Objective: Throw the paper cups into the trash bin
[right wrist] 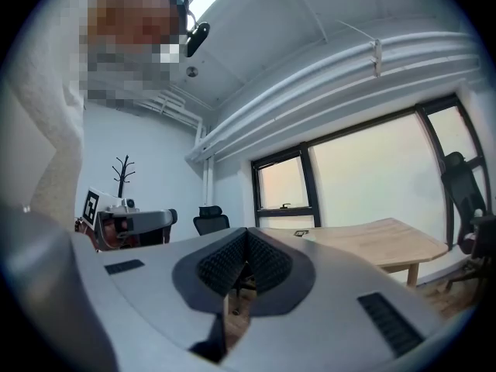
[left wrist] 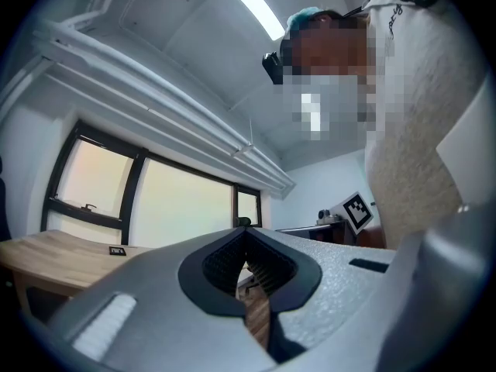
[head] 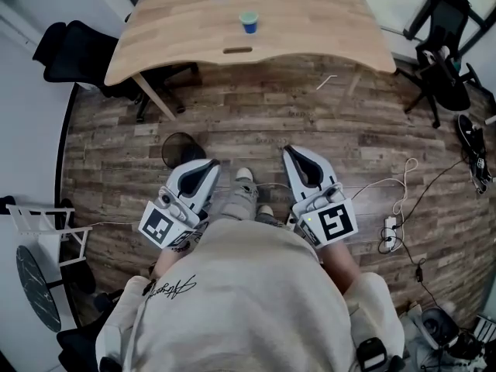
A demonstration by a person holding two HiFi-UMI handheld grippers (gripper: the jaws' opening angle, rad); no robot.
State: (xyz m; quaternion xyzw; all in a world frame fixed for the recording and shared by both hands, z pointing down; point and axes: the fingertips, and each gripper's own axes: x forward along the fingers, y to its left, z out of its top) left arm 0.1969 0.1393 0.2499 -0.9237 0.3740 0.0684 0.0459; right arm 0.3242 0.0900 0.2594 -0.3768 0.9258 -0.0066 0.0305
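Wooden desk (head: 325,29): well ahead of both claws, across plank floor (head: 256,115). Black mesh trash bin (head: 182,149): on floor, just ahead-left of left claw (head: 209,166), near its tip. Left claw: jaws closed together, nothing between. Right claw (head: 294,155): jaws closed together, empty, alongside left one. Blue paper cup (head: 249,22): upright on desk, far ahead, roughly midway between both claws' lines.

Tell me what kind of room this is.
Probably an office or meeting room. There is a large wooden table with a paper cup on it, black office chairs beside the table, and big windows along one wall.
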